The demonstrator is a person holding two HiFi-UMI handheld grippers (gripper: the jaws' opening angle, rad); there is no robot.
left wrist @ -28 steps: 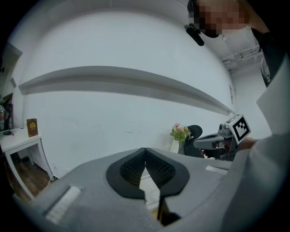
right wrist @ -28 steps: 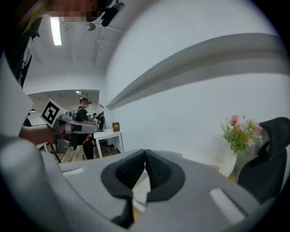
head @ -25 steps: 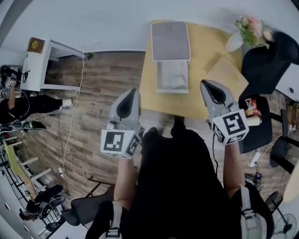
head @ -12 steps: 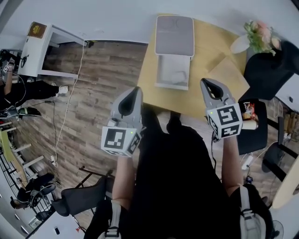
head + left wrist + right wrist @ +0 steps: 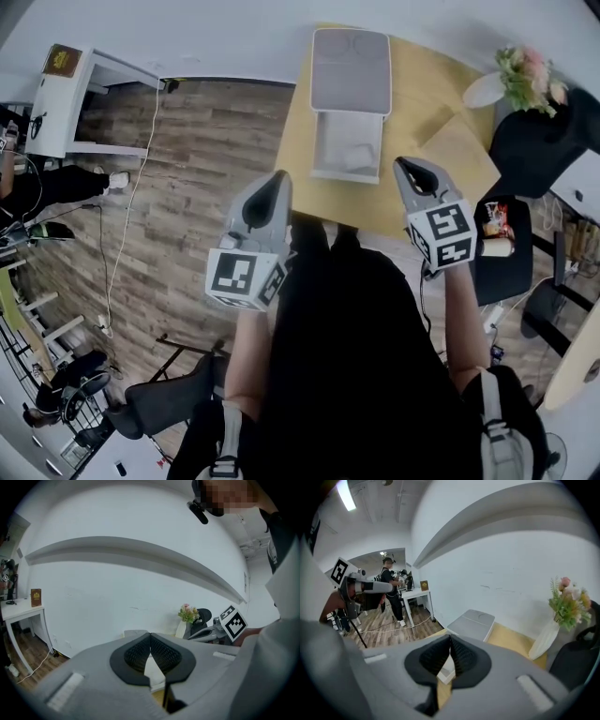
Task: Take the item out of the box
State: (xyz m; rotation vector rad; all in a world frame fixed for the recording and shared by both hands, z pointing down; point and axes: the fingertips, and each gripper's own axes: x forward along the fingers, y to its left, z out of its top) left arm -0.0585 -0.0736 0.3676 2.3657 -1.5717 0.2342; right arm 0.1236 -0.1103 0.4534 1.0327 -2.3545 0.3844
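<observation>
Both forearms are largely hidden by the marker cubes. The left gripper (image 5: 276, 180) and right gripper (image 5: 403, 167) are held pointing forward at the table's (image 5: 417, 98) near edge, jaws closed on nothing. Beyond, a pale item (image 5: 359, 156), hard to make out, lies in the open box (image 5: 317, 145).

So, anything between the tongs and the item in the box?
Nothing visible. The lid lies folded back, the item sits exposed in the box, and only bare table separates it from the shut left tongs and right tongs.

Head view looks steeply down; both gripper views face fwd, all sharing box (image 5: 349, 75) & table (image 5: 422, 94).
</observation>
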